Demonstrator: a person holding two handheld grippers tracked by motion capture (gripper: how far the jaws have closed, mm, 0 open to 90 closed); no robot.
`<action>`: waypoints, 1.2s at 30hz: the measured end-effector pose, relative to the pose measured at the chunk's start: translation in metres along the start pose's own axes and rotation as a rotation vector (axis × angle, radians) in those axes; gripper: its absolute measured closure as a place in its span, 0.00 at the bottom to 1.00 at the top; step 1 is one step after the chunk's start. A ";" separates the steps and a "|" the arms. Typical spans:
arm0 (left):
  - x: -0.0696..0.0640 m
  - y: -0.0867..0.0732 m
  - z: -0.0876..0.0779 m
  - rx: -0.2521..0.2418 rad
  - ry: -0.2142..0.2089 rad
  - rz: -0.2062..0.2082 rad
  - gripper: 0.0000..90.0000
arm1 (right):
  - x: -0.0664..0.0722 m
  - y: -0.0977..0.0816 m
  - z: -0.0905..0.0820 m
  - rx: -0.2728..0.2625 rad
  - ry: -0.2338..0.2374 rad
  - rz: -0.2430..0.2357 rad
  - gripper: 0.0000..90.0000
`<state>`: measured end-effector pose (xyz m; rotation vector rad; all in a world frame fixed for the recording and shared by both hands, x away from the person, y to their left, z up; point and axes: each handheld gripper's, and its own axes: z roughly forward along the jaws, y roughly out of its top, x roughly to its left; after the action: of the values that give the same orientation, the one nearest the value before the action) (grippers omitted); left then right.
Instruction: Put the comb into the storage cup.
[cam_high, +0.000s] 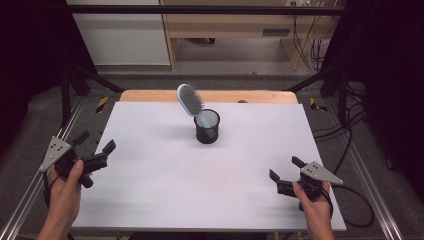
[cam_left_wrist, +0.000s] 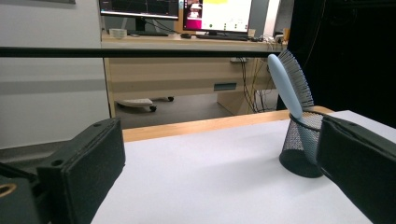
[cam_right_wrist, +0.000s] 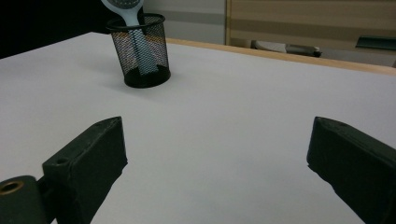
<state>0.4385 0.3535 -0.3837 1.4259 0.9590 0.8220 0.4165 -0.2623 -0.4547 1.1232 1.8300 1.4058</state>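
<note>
A black mesh cup (cam_high: 207, 126) stands upright near the far middle of the white table top (cam_high: 150, 165). A light blue hairbrush (cam_high: 190, 101) leans in it, handle down, bristled head up and tilted to the left. My left gripper (cam_high: 95, 141) is open at the table's left edge, held by a hand, nothing between its jaws. My right gripper (cam_high: 283, 168) is open near the front right corner, also empty. The left gripper view shows the cup (cam_left_wrist: 299, 144) and brush (cam_left_wrist: 289, 84) ahead right; the right gripper view has the cup (cam_right_wrist: 139, 51) at the far left.
A wooden strip (cam_high: 150, 95) borders the table's far edge. Black frame bars and cables (cam_high: 350, 130) run along both sides. A desk with monitors (cam_left_wrist: 177, 14) stands beyond the table. The white surface between the grippers and the cup is bare.
</note>
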 end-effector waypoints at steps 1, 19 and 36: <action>0.000 -0.001 -0.001 0.000 -0.002 0.003 0.02 | 0.000 0.000 0.000 -0.005 0.001 -0.004 0.05; -0.002 -0.025 -0.009 0.023 -0.038 0.041 0.02 | 0.004 -0.003 0.004 -0.023 0.030 -0.068 0.04; -0.013 -0.041 -0.003 0.036 -0.088 0.035 0.01 | 0.007 -0.004 0.007 -0.021 0.046 -0.072 0.04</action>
<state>0.4269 0.3423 -0.4236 1.5015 0.8880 0.7651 0.4175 -0.2533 -0.4599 1.0121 1.8642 1.4169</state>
